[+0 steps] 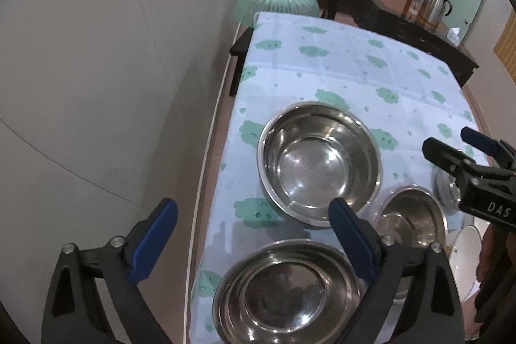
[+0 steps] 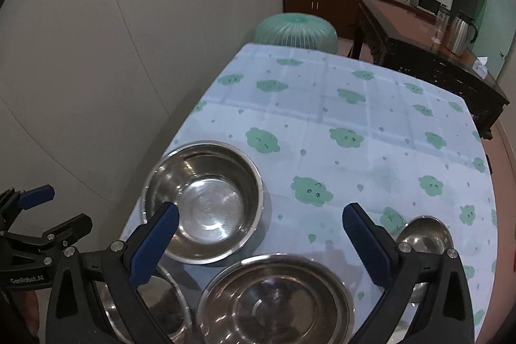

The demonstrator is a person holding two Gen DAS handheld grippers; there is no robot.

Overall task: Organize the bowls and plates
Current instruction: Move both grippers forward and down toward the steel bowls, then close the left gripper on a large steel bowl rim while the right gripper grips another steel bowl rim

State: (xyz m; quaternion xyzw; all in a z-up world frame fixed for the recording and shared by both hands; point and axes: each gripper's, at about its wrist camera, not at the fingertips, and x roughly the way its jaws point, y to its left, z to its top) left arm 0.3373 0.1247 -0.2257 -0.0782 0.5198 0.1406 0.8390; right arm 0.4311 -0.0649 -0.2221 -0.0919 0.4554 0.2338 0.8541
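A large steel bowl [image 1: 319,162] stands on the clouded tablecloth; it also shows in the right wrist view [image 2: 206,199]. A wide shallow steel bowl [image 1: 287,292] sits nearest in the left view, with a smaller steel bowl [image 1: 409,216] to its right. In the right wrist view a steel bowl [image 2: 274,299] lies below the gripper, another steel bowl [image 2: 161,305] at lower left and a small one [image 2: 425,236] at right. My left gripper [image 1: 254,234] is open and empty above the table's left edge. My right gripper [image 2: 261,239] is open and empty above the bowls.
A white plate [image 1: 467,260] lies at the right edge behind my right gripper [image 1: 464,147]. My left gripper [image 2: 48,208] shows at the left. A wall runs close along the table's left. A green mesh cover [image 2: 296,29], dark wooden table [image 2: 419,44] and kettle [image 2: 461,33] stand beyond.
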